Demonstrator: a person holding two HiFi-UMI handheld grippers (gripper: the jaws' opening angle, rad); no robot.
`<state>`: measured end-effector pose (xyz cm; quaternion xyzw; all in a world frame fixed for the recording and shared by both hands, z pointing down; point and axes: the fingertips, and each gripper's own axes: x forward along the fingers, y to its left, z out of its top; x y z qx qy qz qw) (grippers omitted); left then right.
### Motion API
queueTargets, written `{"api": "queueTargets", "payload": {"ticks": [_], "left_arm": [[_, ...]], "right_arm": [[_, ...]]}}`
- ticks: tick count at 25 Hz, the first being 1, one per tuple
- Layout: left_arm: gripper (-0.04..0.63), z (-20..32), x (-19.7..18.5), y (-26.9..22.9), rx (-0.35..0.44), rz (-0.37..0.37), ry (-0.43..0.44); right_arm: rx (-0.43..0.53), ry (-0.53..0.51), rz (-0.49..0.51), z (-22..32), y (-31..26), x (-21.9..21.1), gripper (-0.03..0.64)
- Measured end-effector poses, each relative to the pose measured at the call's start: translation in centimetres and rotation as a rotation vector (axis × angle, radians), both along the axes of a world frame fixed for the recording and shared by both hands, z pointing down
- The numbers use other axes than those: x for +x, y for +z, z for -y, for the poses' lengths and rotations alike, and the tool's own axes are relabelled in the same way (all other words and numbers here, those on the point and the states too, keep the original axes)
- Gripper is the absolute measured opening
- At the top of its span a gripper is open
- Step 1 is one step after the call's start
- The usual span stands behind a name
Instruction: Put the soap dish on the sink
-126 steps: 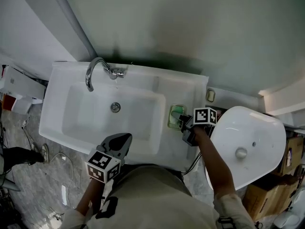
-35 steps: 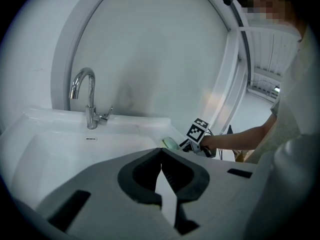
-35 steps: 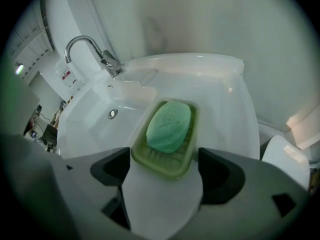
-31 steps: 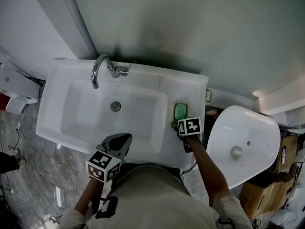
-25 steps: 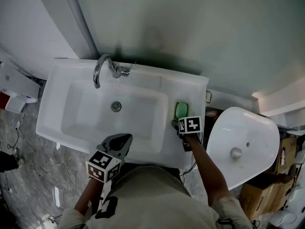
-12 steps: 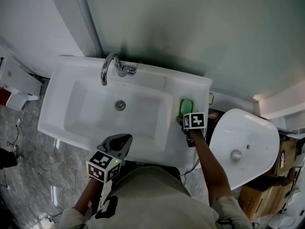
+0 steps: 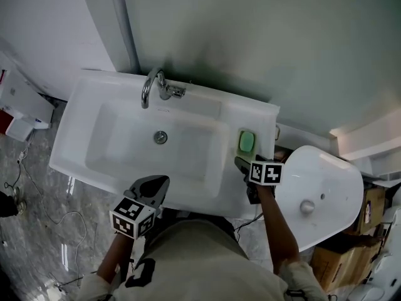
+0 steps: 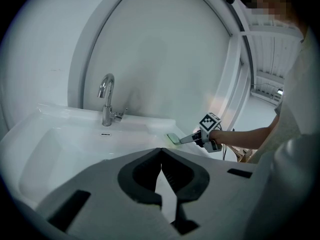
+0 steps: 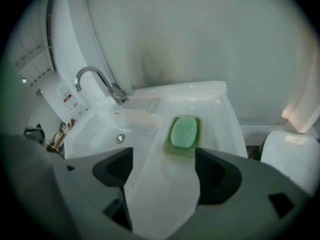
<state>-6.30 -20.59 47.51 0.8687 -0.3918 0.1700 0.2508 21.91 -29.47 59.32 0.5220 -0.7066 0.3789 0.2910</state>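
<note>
The left gripper (image 8: 161, 150) is held low, close in front of the body, and it points forward and a little downward. Its jaws are closed, tip against tip, and grip nothing. The right arm (image 7: 277, 227) reaches forward with the forearm straight. The right gripper (image 9: 163, 154) points steeply downward, its jaws wide apart and empty.

Glossy white ceramic sink (image 7: 200, 104); polished chrome metal faucet (image 7: 153, 83); translucent green plastic soap dish (image 9: 181, 152) holding matt soap (image 9: 183, 132).
</note>
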Motion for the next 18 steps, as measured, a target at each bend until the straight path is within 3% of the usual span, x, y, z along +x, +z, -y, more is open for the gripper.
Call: {"api": "queueTargets", "payload": {"ticks": [3, 5, 8, 12, 15, 18], "left_arm": [[0.018, -0.2, -0.8, -0.3, 0.012, -0.005, -0.009], [0.019, -0.3, -1.3, -0.6, 0.026, -0.006, -0.017], [0.018, -0.8, -1.9, -0.7, 0.026, -0.008, -0.015], [0.018, -2.0, -2.5, -0.7, 0.016, 0.003, 0.011], [0.018, -2.8, -3.3, -0.8, 0.043, 0.007, 0.026], [0.018, -3.4, -5.3, -1.0, 0.049, 0.0, 0.005]], "right_arm": [[0.042, 0.019, 0.18, -1.8, -2.7, -2.9, 0.347], [0.07, 0.019, 0.311, -3.0, -4.8, -5.4, 0.279], [0.108, -0.002, 0.507, -4.9, -7.8, -9.4, 0.022], [0.051, -0.024, 0.676, -8.0, -9.4, -14.5, 0.009], [-0.014, -0.037, 0.712, -10.7, -9.2, -17.4, 0.009], [-0.01, -0.099, 0.744, -12.6, -10.2, -20.5, 0.009]]}}
